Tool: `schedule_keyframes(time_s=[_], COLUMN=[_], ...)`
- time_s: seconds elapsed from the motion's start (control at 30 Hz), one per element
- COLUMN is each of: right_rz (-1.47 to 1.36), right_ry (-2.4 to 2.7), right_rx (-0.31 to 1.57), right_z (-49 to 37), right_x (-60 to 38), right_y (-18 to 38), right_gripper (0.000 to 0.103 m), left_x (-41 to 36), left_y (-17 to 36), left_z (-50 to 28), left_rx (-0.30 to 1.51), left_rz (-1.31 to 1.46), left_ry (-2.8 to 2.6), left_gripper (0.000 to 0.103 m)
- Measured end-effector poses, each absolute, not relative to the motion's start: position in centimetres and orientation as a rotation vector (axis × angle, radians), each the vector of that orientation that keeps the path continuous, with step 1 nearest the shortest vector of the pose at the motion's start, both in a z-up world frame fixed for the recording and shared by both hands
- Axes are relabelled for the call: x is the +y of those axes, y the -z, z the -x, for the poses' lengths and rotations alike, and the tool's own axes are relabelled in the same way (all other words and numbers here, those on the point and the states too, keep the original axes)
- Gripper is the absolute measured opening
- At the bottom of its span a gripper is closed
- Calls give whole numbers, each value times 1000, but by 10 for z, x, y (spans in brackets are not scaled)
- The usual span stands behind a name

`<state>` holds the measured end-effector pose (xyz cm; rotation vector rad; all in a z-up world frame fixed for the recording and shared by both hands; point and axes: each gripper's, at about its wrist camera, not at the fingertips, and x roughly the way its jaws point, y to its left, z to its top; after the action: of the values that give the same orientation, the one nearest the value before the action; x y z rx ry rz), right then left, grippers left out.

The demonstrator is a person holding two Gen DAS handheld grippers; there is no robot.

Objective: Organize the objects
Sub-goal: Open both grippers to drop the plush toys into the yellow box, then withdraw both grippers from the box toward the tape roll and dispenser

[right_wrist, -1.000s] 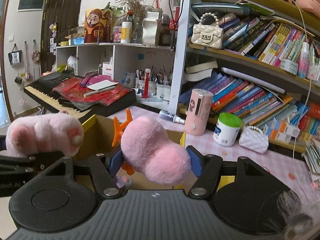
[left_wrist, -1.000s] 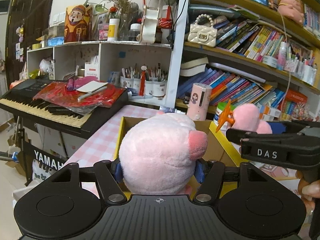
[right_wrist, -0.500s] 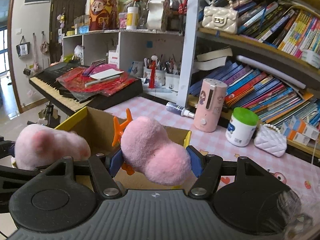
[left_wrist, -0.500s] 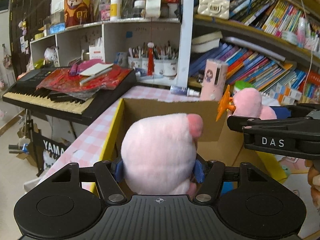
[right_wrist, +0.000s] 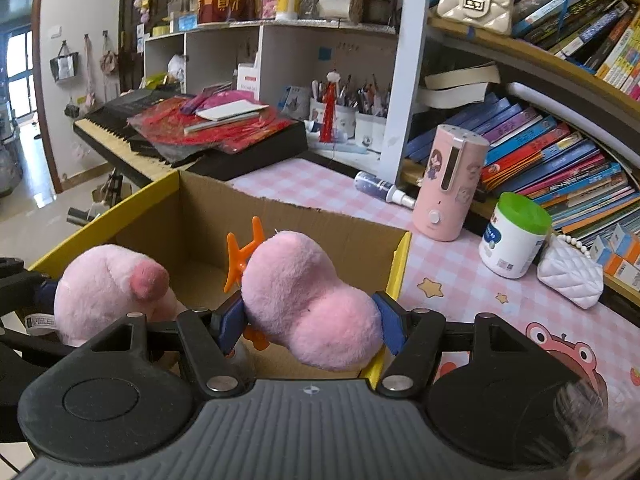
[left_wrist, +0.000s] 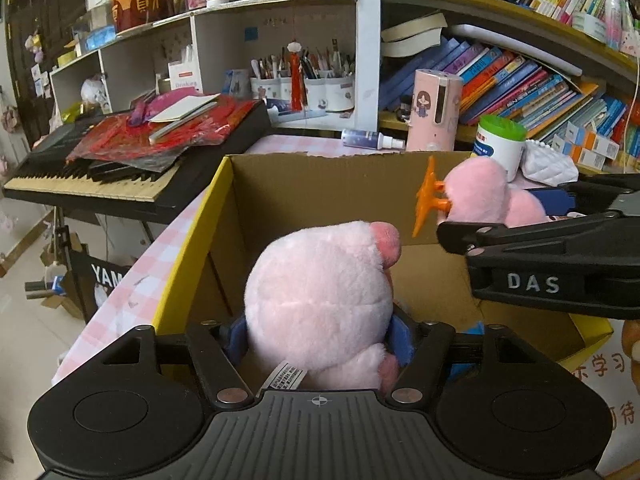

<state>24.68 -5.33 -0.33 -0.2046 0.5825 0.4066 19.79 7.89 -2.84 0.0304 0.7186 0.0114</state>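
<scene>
Left tongs (left_wrist: 318,332) closed on pink pig plush (left_wrist: 320,296), held over open cardboard box (left_wrist: 320,184). Right tongs (right_wrist: 308,328) closed on pink plush with orange feet (right_wrist: 308,300), held over same box by its right wall. Both to be lowered deep inside, then let go gently. Plushes kept apart. Box stands at table (right_wrist: 472,292) left edge. White jar (right_wrist: 514,236), pink dispenser (right_wrist: 450,182), spray bottle (right_wrist: 380,190) beside box, not in way.

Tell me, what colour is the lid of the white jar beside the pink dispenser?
The lid is green; the right wrist view shows it best.
</scene>
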Motion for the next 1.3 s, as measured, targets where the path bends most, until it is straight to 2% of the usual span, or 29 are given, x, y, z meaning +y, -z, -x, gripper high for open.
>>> schedule_keyframes(time_s=[0.1,0.2,0.5,0.97,1.3], right_rz=[212,214,243,161,139], right_ry=[-420,-426,-438,-348,-250], right_rx=[598,623,656,504,469], right_z=[-249,-252,-254,-218,-169], right_x=[-51,-49,-40,-58,-74], right_y=[6,10,16,-20,-22], right_gripper=[64,64,66,85,87], left_x=[78,79,82,90,104], left_y=[26,22,14,-10,-9], left_z=[-193,-188,-172,-144,-118], left_rx=[698,682,657,531,518], left_rz=[-24,-12,-11,28,80], left_ry=[-6,-6,-27,-69,-90], left_gripper=[91,96,97,101,101])
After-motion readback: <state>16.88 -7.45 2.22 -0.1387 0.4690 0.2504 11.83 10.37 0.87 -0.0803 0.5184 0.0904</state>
